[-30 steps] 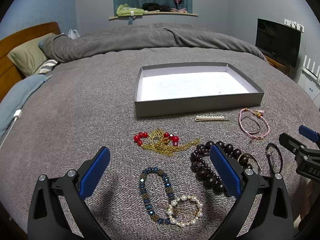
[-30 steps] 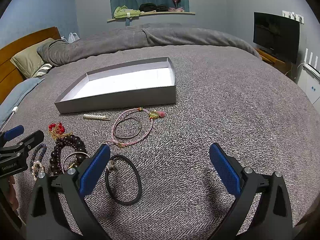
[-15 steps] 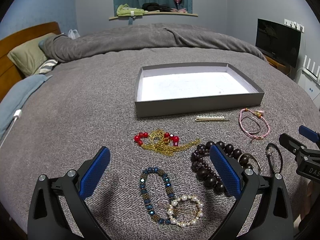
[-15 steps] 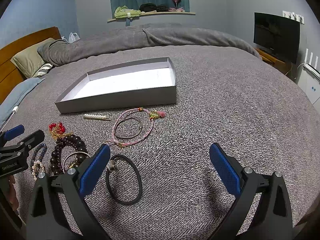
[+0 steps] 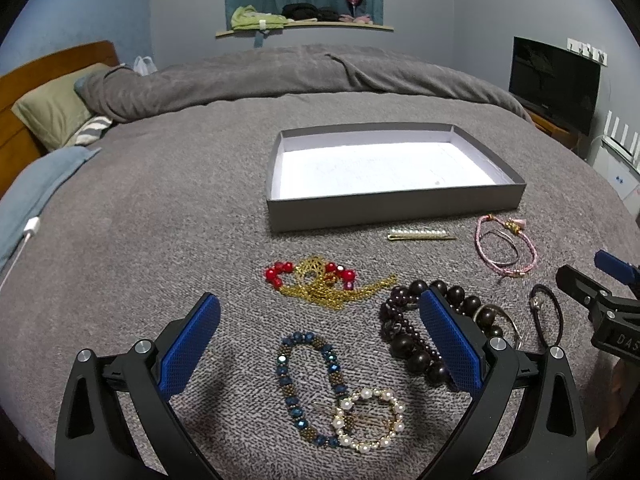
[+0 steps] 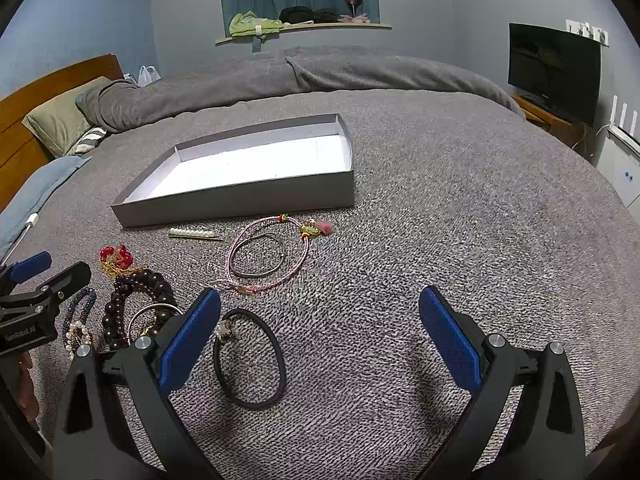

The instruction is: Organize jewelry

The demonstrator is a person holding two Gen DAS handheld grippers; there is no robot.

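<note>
A shallow grey box (image 5: 394, 206) with a white inside lies empty on the grey bed cover; it also shows in the right wrist view (image 6: 240, 206). In front of it lie a pearl hair clip (image 5: 420, 235), a pink cord bracelet (image 5: 505, 249), a red-bead gold chain (image 5: 332, 284), dark wooden beads (image 5: 416, 344), a blue bead bracelet (image 5: 310, 384) and a pearl ring bracelet (image 5: 370, 420). My left gripper (image 5: 320, 340) is open above the blue bracelet. My right gripper (image 6: 320, 340) is open and empty beside a black hair tie (image 6: 250, 358).
The bed cover (image 6: 460, 220) stretches wide to the right of the box. Pillows (image 5: 52, 114) and a wooden headboard are at the far left. A TV (image 6: 554, 70) stands at the far right. A white cable (image 5: 24, 236) lies at the left edge.
</note>
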